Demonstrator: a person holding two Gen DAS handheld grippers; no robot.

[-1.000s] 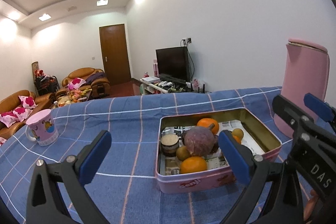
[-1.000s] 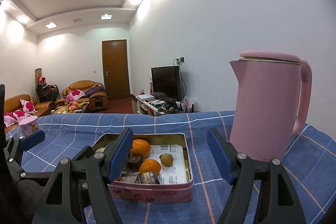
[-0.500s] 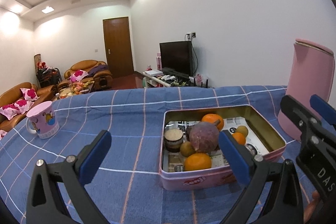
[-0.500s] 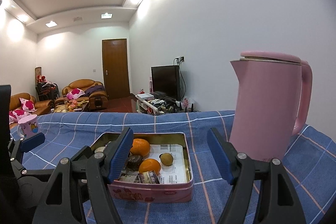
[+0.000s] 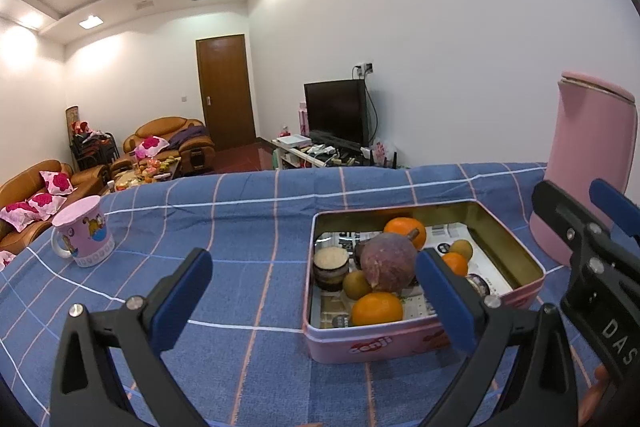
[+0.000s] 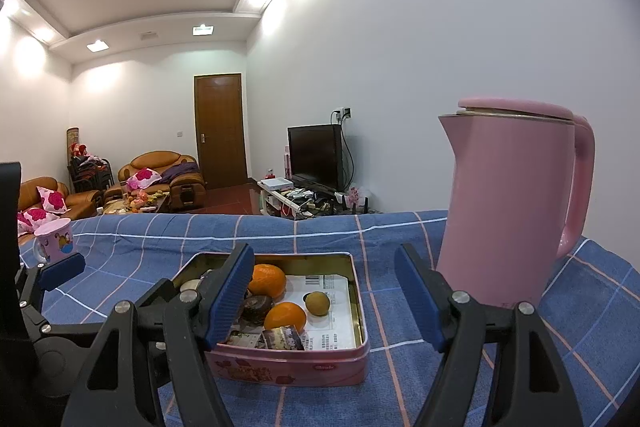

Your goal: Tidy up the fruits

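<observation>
Oranges (image 5: 377, 308) and a purple round fruit (image 5: 387, 262) are gathered inside the pink rectangular tin (image 5: 404, 343) on the blue checked cloth (image 5: 240, 227), while left gripper (image 5: 316, 291) and right gripper (image 6: 324, 291) are held spread and empty over it, seemingly poised for reaching in

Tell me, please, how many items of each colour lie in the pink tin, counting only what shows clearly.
Orange fruits: 3, at and.
Yellow-brown round fruits: 2, at and.
Large purple fruit: 1, at.
Dark round items: 2, at and.
Total: 8 in the tin; the gripper fingers may hide more.
</observation>
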